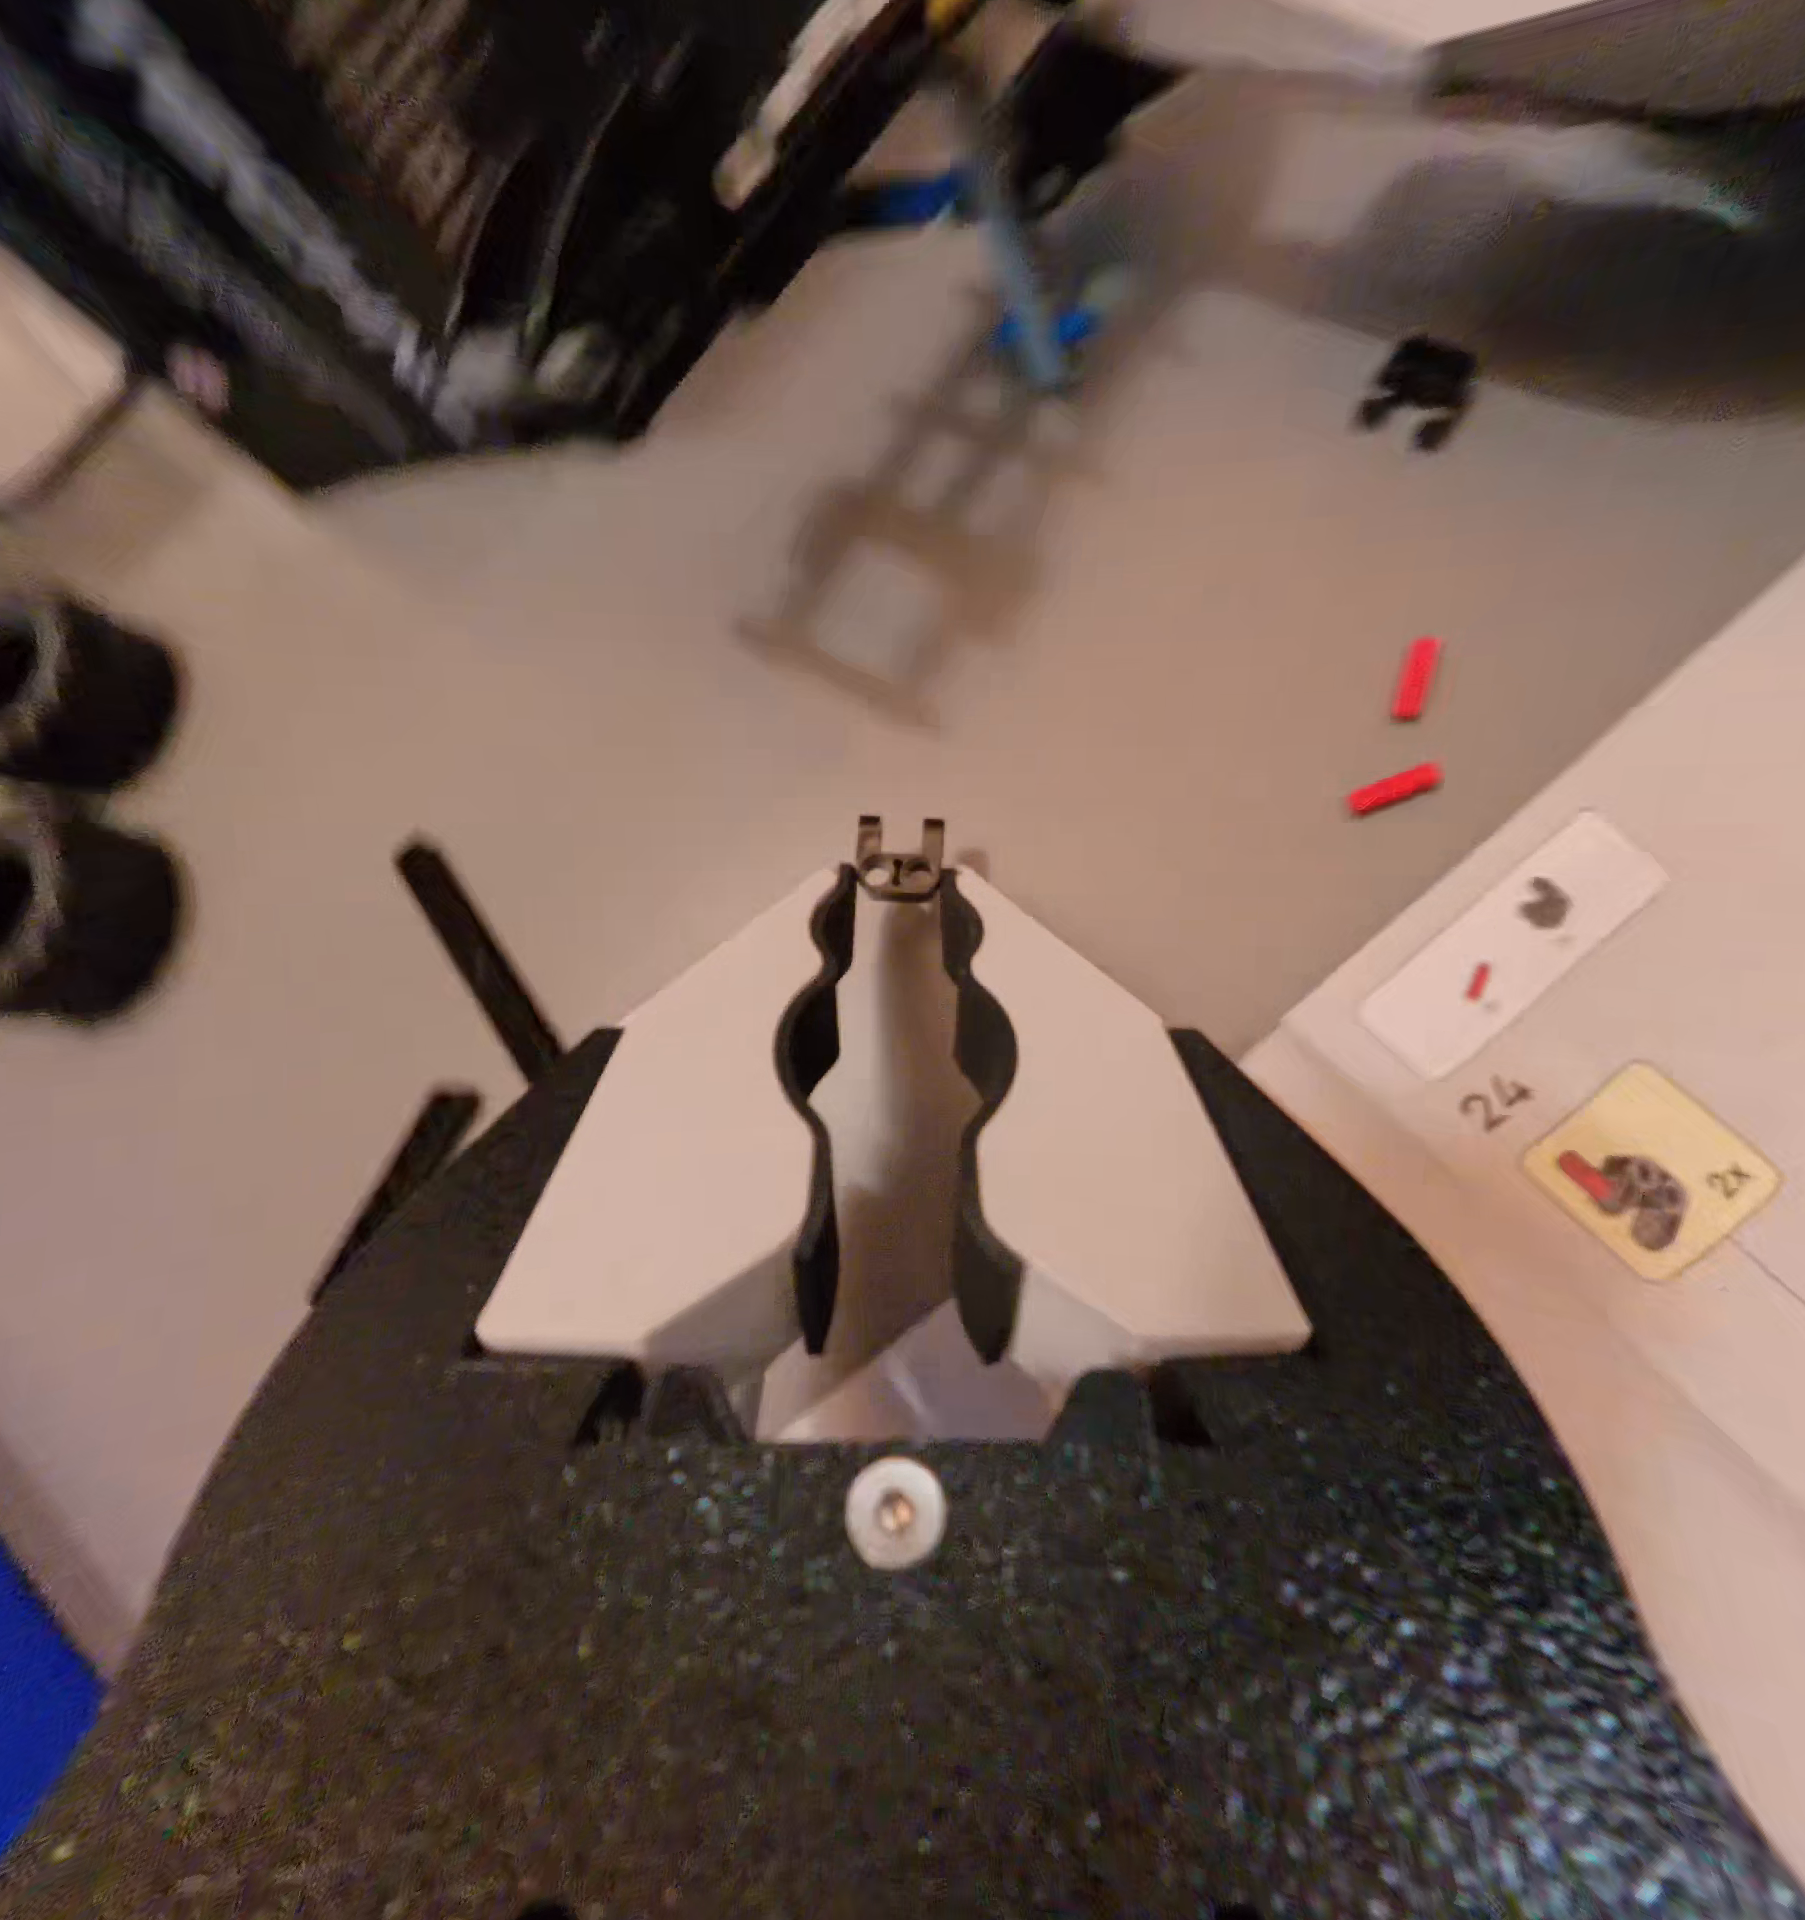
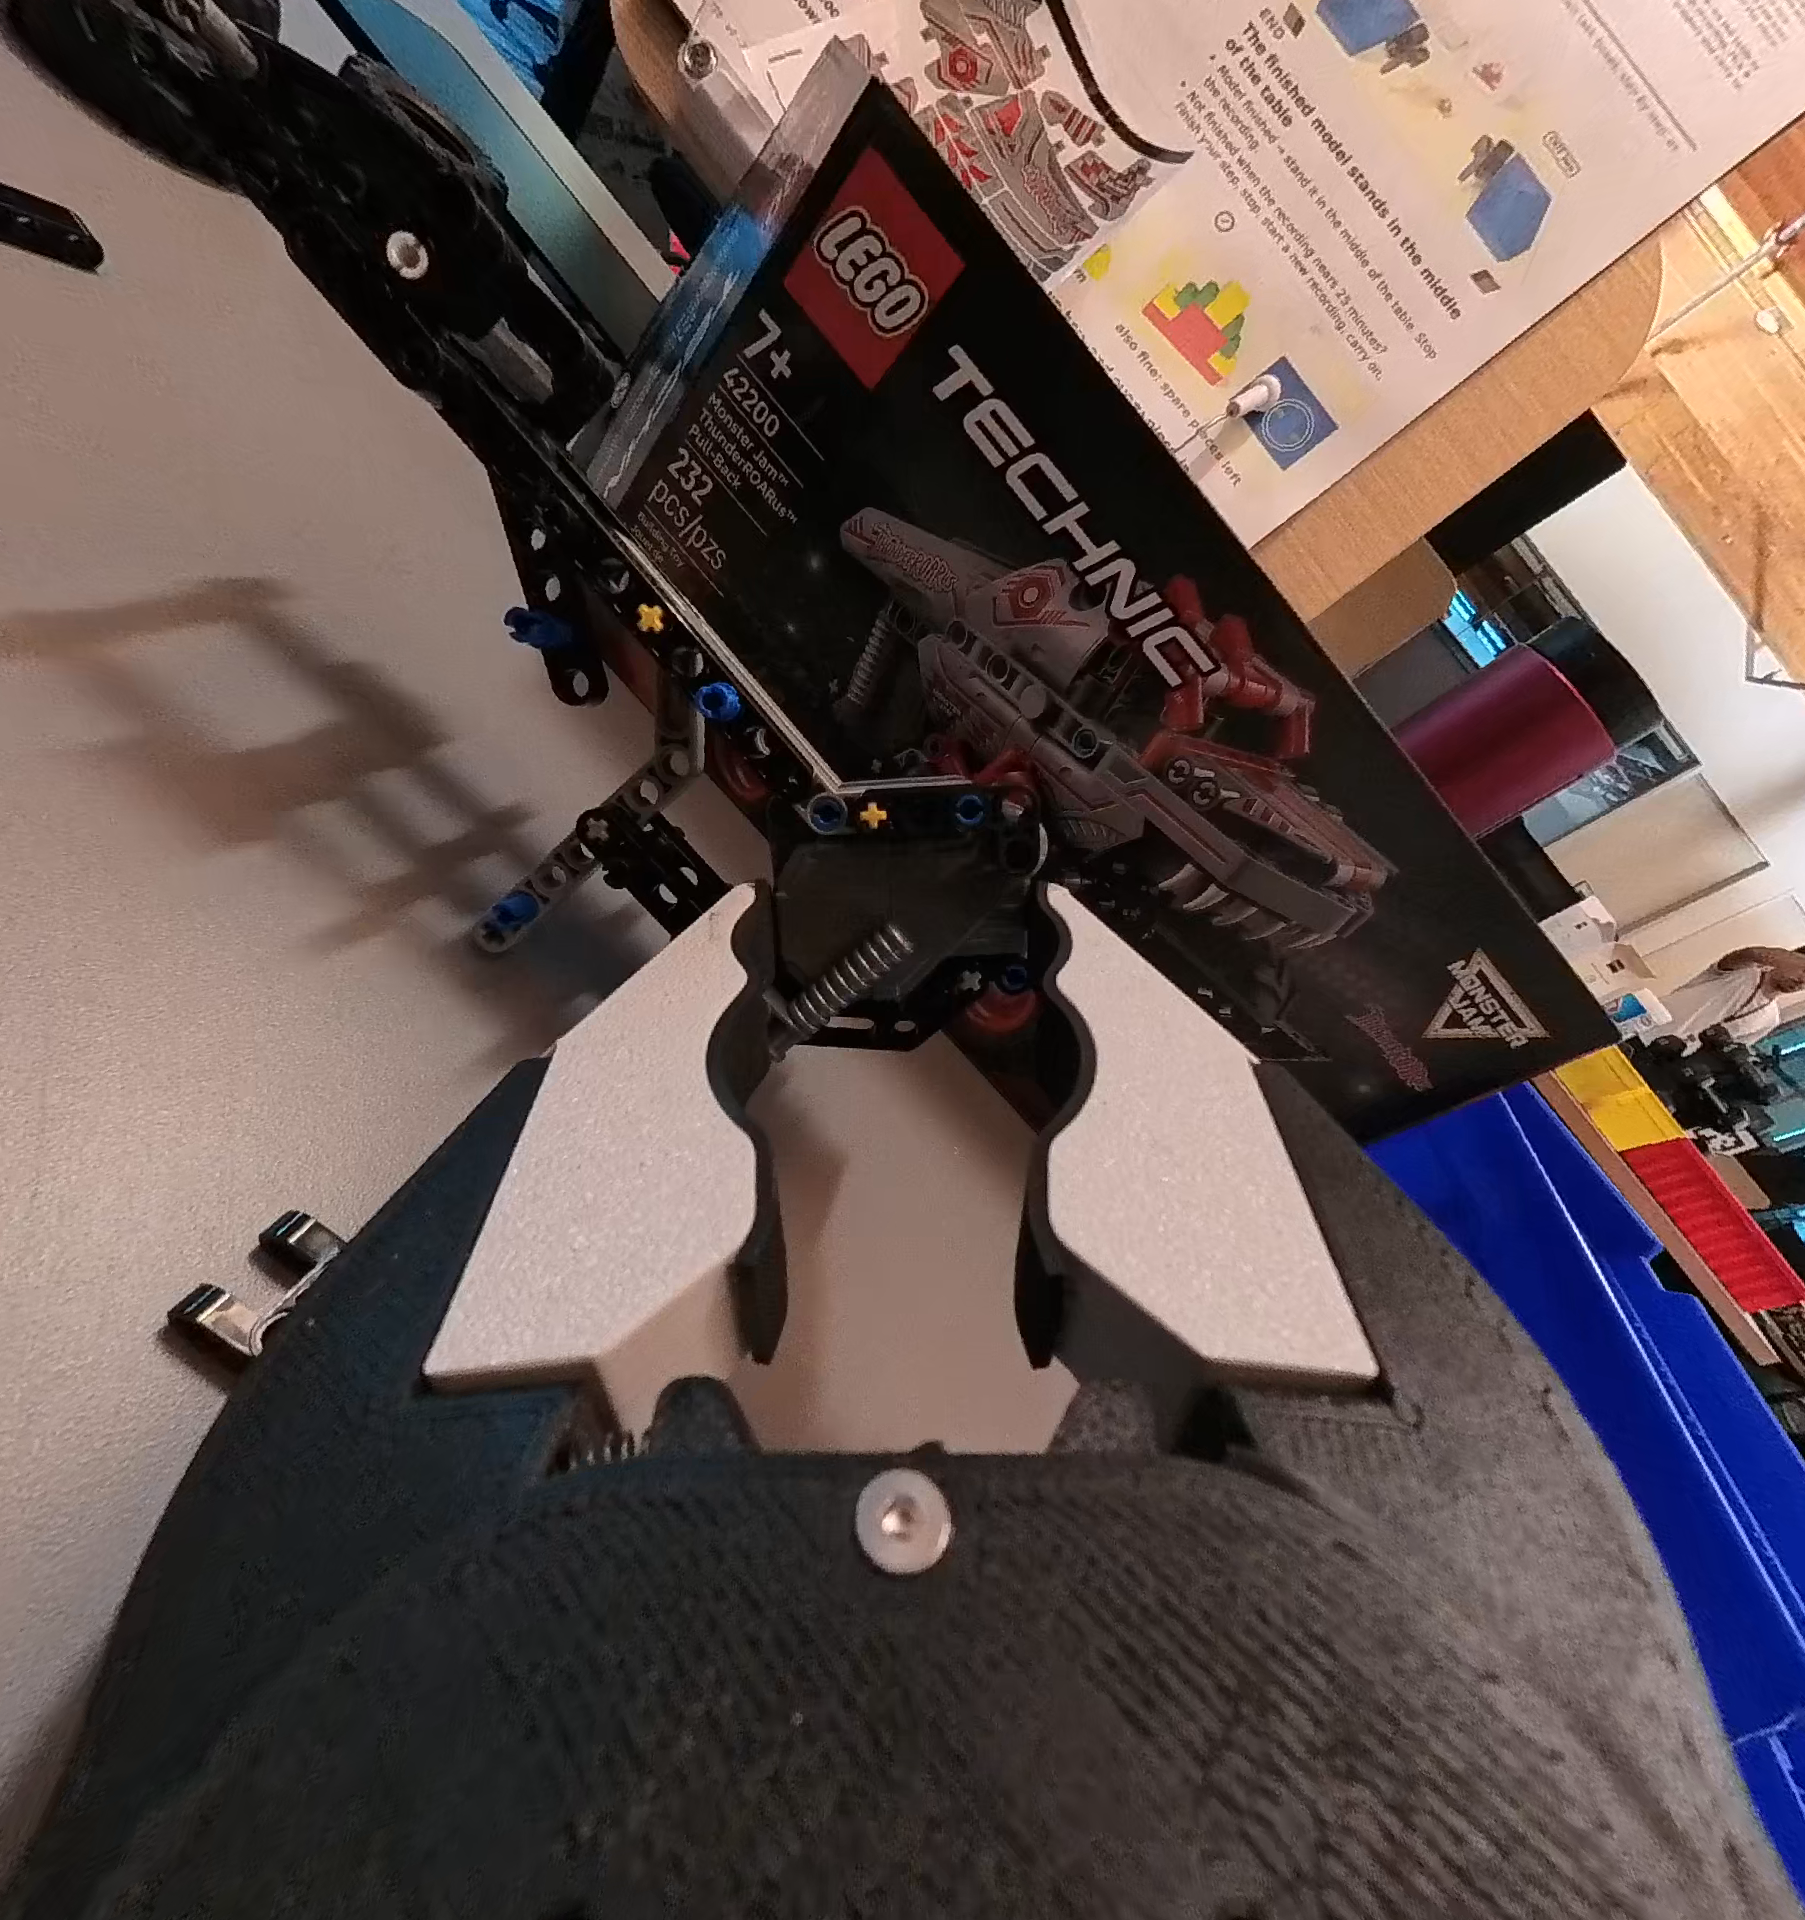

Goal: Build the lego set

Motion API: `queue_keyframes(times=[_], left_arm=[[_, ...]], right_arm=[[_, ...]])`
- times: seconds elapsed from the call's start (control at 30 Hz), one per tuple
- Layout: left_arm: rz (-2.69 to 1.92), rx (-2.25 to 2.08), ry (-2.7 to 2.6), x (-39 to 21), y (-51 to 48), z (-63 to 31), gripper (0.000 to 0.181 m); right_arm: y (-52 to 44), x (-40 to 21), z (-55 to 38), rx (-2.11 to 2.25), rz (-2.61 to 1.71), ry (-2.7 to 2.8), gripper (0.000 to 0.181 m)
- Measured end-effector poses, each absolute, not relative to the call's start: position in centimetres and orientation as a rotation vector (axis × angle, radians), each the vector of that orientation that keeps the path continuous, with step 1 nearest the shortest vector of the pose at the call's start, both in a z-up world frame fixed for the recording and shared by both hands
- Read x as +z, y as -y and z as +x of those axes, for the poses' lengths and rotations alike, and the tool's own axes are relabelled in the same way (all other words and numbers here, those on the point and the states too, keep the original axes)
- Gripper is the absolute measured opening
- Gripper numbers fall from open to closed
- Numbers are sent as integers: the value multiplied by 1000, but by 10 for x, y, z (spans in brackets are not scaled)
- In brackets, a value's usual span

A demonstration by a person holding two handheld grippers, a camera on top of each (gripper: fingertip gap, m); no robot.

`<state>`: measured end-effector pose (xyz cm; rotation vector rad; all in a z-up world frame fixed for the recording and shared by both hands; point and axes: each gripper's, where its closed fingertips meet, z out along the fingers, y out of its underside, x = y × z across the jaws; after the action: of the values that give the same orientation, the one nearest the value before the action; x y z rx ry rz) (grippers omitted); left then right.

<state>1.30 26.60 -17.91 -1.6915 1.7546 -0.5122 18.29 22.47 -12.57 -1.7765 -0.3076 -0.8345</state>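
One small black clip piece (image 1: 900, 860) sits pinched between the tips of your left claw (image 1: 900, 883), held clear above the pale table (image 1: 565, 644). Your right claw (image 2: 903, 935) is clamped on the half-built model (image 2: 877, 904), gripping its black block with the grey spring; the model's long black frame with blue and yellow pins runs away from the fingers, lifted off the table and casting a shadow there. In the left view that same model appears blurred, further off.

Two red pins (image 1: 1415, 677) lie loose on the table beside the open instruction booklet (image 1: 1604, 1039), near but not touching each other. A small black part (image 1: 1417, 390) rests beyond them. Two black tyres (image 1: 46, 790) sit side by side at the left edge, with a black beam (image 1: 477, 956) lying close to your left claw.

In the right view, the set's box (image 2: 1033, 582) stands propped behind the model, a blue bin (image 2: 1656, 1455) lies to the right, and two small dark pieces (image 2: 254, 1278) rest on the table at left.
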Motion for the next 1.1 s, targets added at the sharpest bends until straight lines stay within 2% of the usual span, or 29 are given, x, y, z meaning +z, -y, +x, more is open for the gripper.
queue_keyframes(times=[0.1, 0.23, 0.47, 0.63, 0.7, 0.83, 1.1], left_arm=[[-1870, -632, -1685, -190, -272, -2, 17], [-1797, -688, -1803, -187, -262, -6, 29], [-1211, -549, -2071, -137, -286, 3, 31], [-756, -507, -2403, -147, -281, 4, 31], [-745, -468, -2510, -159, -283, 3, 32], [-791, -553, -2650, -180, -274, -6, 20], [-937, -607, -2640, -186, -254, -25, 12]], right_arm=[[-225, -126, 183, -834, -1777, 307, 46], [-225, -126, 183, -837, -1776, 309, 46], [-224, -125, 183, -839, -1773, 311, 46], [-224, -125, 182, -844, -1769, 315, 46], [-224, -125, 182, -845, -1768, 316, 46], [-224, -125, 182, -844, -1769, 316, 46], [-224, -125, 182, -843, -1770, 315, 46]])
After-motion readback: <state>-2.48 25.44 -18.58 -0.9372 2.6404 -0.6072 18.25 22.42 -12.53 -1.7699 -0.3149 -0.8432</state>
